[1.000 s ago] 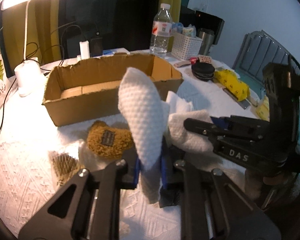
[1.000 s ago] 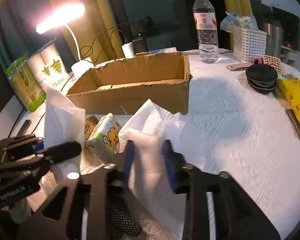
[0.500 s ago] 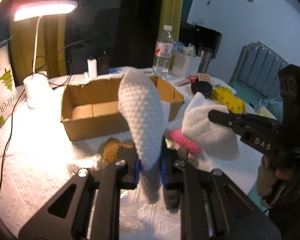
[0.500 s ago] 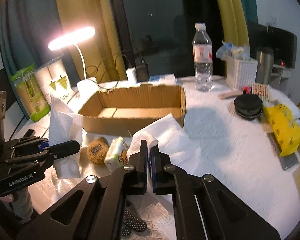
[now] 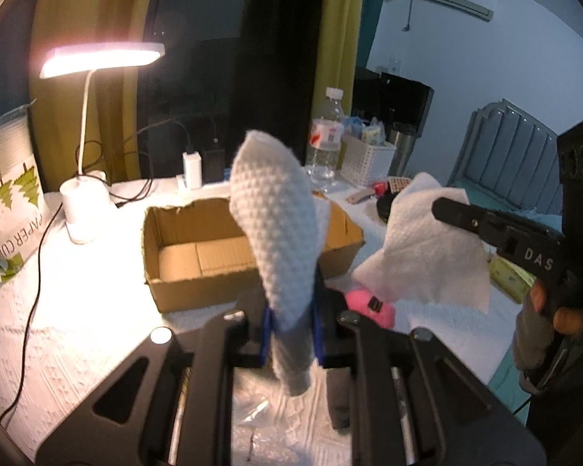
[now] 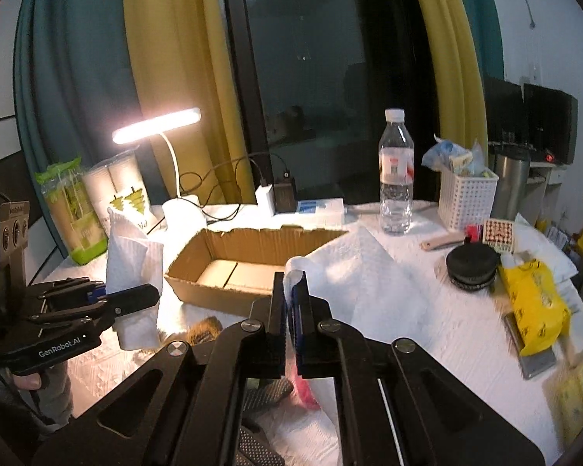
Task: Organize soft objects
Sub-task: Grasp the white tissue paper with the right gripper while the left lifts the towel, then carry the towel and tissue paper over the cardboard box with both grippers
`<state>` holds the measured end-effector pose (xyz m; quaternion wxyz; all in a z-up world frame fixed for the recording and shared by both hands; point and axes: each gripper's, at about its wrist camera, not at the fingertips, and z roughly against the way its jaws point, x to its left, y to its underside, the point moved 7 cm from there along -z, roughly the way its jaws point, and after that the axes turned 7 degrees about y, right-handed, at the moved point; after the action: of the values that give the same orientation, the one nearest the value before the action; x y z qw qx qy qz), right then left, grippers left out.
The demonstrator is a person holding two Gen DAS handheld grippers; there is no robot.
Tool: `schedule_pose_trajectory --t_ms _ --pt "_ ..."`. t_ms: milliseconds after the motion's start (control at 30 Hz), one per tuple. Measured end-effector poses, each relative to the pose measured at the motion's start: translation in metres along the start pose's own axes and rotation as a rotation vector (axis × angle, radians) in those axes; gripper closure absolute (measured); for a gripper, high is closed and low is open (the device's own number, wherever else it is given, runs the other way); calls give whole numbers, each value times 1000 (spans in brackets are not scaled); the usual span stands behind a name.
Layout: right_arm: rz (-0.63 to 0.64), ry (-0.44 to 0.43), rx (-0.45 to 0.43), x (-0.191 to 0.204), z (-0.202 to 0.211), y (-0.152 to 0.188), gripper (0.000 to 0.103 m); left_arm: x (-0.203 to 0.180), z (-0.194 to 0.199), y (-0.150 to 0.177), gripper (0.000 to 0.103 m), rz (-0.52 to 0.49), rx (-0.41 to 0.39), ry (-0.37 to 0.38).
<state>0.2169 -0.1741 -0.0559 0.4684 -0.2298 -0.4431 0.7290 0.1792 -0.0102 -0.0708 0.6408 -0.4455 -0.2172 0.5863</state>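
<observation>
In the left wrist view my left gripper (image 5: 291,310) is shut on a white embossed paper towel (image 5: 280,233) that stands up between its blue pads. To the right, my right gripper (image 5: 441,206) holds a second white paper towel (image 5: 423,260) in the air. In the right wrist view the right gripper (image 6: 289,295) is shut on that towel (image 6: 361,275), which drapes off to the right. The left gripper (image 6: 151,293) with its towel (image 6: 132,252) is at the left. An open cardboard box (image 5: 198,248) (image 6: 248,248) lies beyond both. A pink plush (image 5: 369,306) and a brown fuzzy item (image 6: 206,330) rest on the table.
A lit desk lamp (image 5: 81,209) and cables stand at the back left beside a paper cup pack (image 6: 77,217). A water bottle (image 6: 395,178), white basket (image 6: 466,202), black round case (image 6: 472,268) and yellow bag (image 6: 532,303) crowd the right side. White textured cloth (image 5: 58,334) covers the table.
The right gripper's jaws closed on the paper towel and lifted it off the table. Both grippers rose with their towels, so the box and table now look farther below.
</observation>
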Motion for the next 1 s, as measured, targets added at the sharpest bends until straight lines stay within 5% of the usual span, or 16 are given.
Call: schedule_pose_trajectory --t_ms 1000 --pt "47 -47 -158 -20 -28 -85 100 13 -41 -64 87 -19 -40 -41"
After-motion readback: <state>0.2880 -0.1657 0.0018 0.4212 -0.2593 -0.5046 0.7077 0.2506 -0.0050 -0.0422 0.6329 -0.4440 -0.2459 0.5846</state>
